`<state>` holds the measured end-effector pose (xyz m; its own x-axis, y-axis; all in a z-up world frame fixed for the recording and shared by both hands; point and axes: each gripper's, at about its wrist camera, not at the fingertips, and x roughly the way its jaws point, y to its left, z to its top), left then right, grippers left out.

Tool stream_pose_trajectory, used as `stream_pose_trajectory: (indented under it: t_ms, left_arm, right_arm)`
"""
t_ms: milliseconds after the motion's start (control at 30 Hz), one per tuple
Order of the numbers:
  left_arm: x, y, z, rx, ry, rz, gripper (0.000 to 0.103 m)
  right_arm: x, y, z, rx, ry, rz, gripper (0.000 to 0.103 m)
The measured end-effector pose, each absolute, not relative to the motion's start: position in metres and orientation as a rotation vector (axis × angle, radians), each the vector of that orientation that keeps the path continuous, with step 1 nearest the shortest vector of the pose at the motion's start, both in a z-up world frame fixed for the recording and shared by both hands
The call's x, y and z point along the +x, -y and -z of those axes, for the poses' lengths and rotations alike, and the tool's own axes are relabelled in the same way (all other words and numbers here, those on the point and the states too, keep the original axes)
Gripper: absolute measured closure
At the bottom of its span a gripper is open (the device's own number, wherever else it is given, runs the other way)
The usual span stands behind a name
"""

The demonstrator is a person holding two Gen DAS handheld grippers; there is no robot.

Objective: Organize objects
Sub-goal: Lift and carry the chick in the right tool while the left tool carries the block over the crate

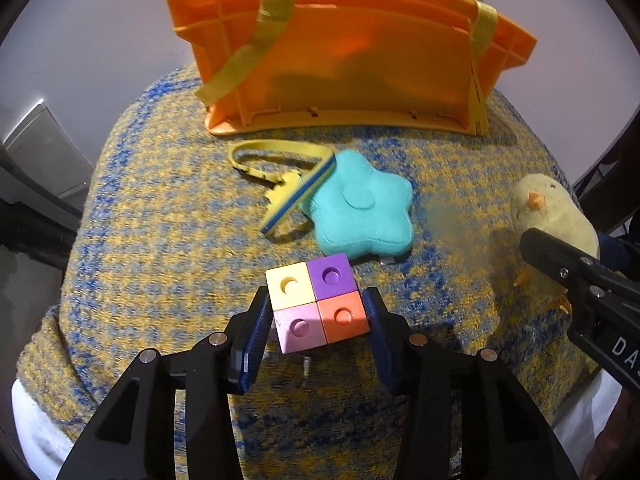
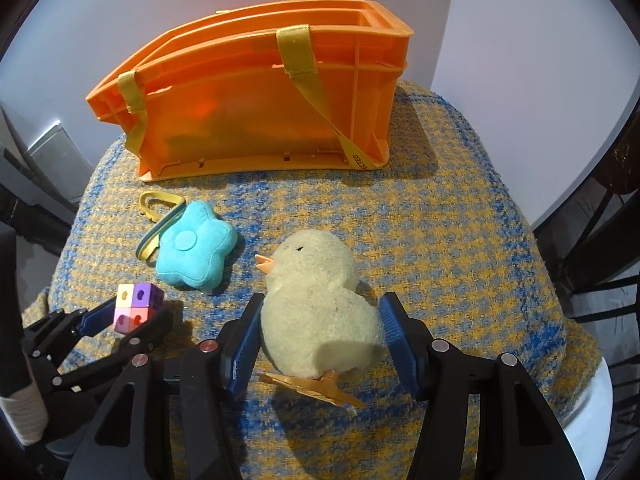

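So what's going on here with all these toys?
A person is tidying toys with two handheld tools. The left tool is clamped on the coloured cube, and the right tool grips the plush chick. The teal star cushion lies on the blanket, in front of the orange crate.

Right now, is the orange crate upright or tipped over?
Upright. The crate stands on its base on the knitted cloth, open rim facing up, yellow straps hanging over its front wall.

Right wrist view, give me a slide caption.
Right gripper clamps fluffy pale-yellow plush chick before orange plastic crate.
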<state>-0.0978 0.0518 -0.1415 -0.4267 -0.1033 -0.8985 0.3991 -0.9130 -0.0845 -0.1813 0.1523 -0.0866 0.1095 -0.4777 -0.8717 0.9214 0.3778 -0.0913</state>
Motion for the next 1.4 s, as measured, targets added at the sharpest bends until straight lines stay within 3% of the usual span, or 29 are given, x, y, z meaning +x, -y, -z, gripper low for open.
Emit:
stream_pose_trajectory:
  t_ms: [1400]
  left_arm:
    - [-0.155,0.01,0.011,1.151,-0.344,2.475,0.058]
  right_arm:
    - [-0.126,-0.096,-0.04,0.367,-0.777,1.103,0.046]
